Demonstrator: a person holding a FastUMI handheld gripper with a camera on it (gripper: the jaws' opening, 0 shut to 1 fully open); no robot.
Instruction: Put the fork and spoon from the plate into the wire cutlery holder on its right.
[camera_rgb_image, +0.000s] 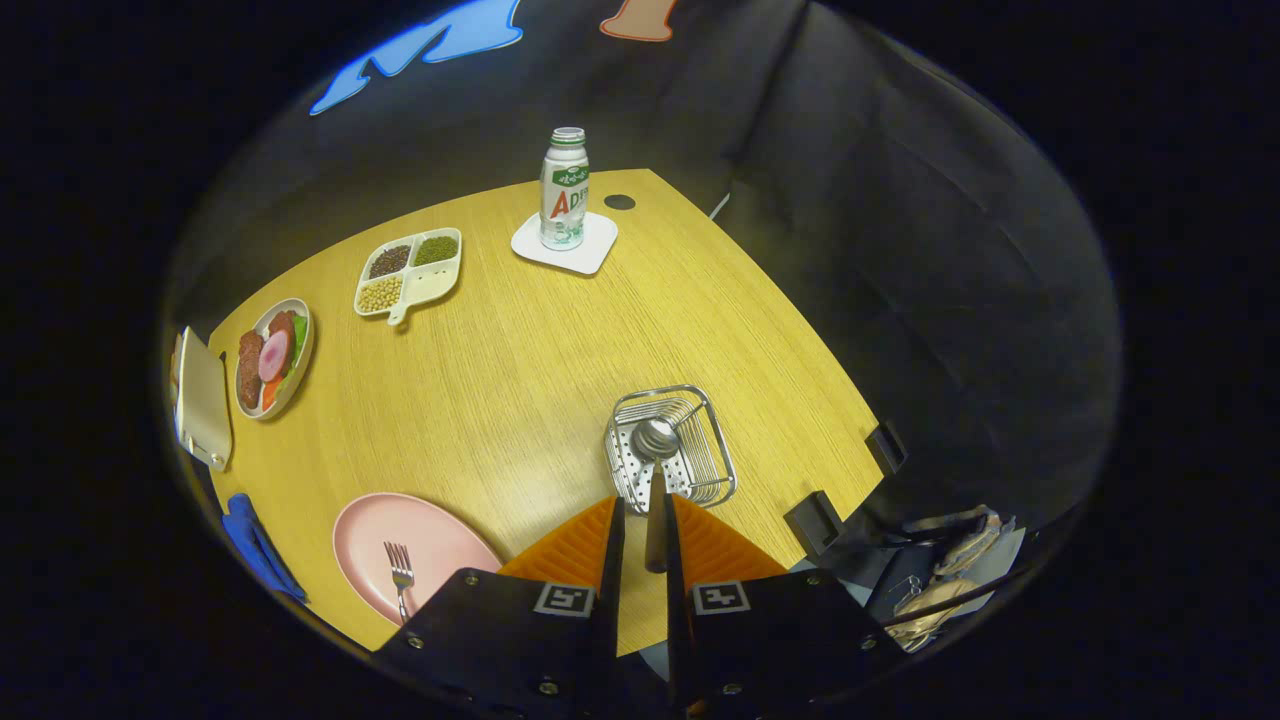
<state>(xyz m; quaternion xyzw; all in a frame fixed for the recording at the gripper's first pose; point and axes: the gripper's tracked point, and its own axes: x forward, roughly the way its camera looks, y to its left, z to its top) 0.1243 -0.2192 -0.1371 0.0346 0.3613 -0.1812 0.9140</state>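
Your tongs are closed narrow on the dark handle of the steel spoon, both fingers pressing its sides. The spoon's long axis runs straight ahead along the fingers, bowl end forward, and the bowl sits inside the square wire cutlery holder, over its perforated floor. The holder stands just ahead of your fingertips on the pale wooden worktop, near the worktop's right edge, where two dark clamps grip the border.

The steel fork lies on the round pink plate left of your fingers, tines pointing away from you, handle toward you; the plate is close to the near edge.

You have a broad bare stretch of worktop between the plate, the holder and the far items: a divided white dish of beans, a plate of food, and a bottle on a white coaster.
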